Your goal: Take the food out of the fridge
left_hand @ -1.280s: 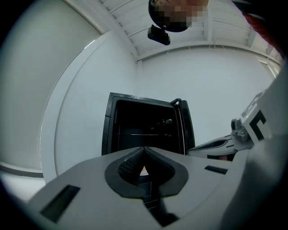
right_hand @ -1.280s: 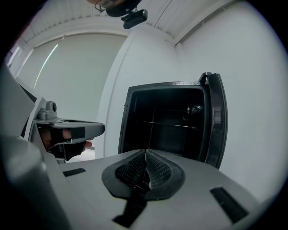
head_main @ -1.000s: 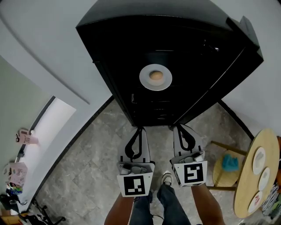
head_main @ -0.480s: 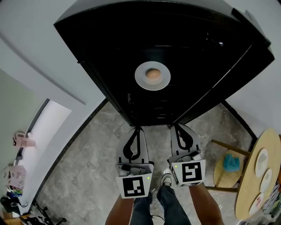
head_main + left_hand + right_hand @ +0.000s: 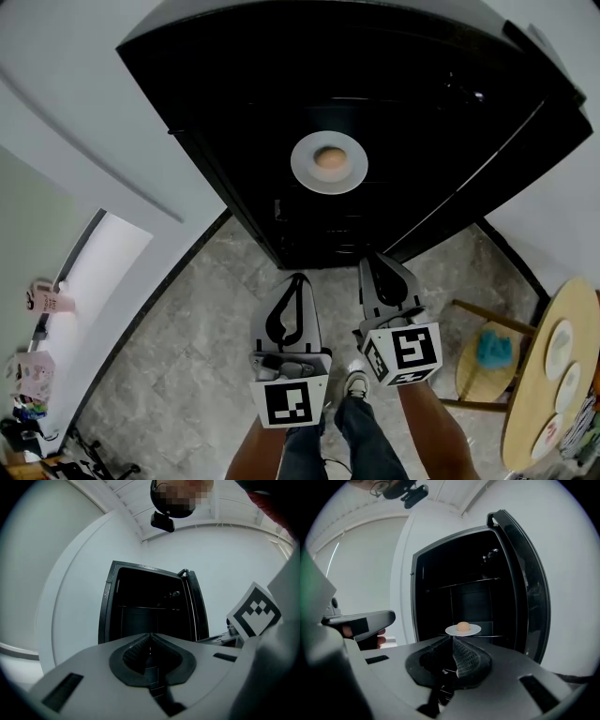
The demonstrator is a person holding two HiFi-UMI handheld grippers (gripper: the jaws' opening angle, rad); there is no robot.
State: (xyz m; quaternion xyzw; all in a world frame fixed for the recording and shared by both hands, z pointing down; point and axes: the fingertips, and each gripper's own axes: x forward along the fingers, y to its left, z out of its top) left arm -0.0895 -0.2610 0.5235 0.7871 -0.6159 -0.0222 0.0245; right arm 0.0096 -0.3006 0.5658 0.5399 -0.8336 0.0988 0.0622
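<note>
1. Food [image 5: 328, 158] here is one small round, tan piece, perhaps a bun or an egg; which of the two cannot be told. It sits in the middle of a pale plate [image 5: 302, 173].
2. The plate stands on a glass shelf [image 5: 499, 635] inside the open black fridge [image 5: 225, 84], with the door [image 5: 536, 602] swung out on the person's right.
3. Handling, as a judgement: the piece looks light. Being round, it would likely roll if the plate tips. If it is a bun it will dent under a hard squeeze, and if it is an egg it may crack.
4. The plate looks stiff, smooth and breakable, so it could slip from a careless pinch.
5. The best hold is probably the plate's near rim, pinched flat between the jaws and drawn out level, with the second tool steadying the other side.
6. The left hand-held gripper [image 5: 298, 279] is clenched, its jaw tips meeting with nothing between them.
7. The right hand-held gripper [image 5: 372, 262] is likewise closed and empty.
8. Both are held over the floor [image 5: 187, 328] just outside the fridge opening and point into it. The right one sits slightly further forward.
9. The plate lies ahead of both tools, deeper in and well apart from either. Through the right gripper view it appears almost straight above the closed jaw tips. Either tool must open before it can take hold.
</note>
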